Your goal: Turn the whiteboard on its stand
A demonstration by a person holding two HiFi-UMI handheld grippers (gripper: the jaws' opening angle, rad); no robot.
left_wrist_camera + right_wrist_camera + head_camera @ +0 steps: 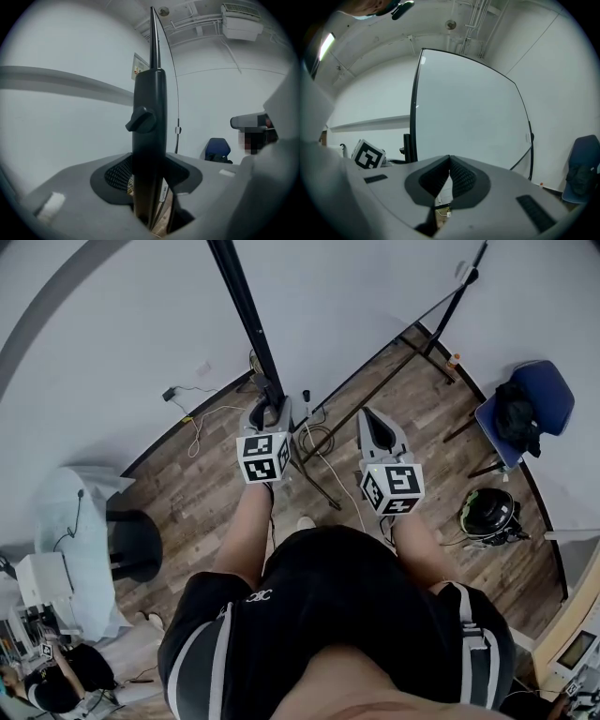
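The whiteboard point(464, 112) stood upright just ahead. The left gripper point(149, 173) clenched the stand's black post point(150, 103), apparently under its knob point(140, 119); the right gripper point(449, 164) was pinched together, empty. Steadying the post while swinging the board slowly seemed wise.

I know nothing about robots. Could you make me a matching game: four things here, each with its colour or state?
1 left gripper
2 right gripper
3 chair
4 whiteboard

a blue
b shut on the stand's post
c white
d shut, holding nothing

Pairs: 1-b, 2-d, 3-a, 4-c
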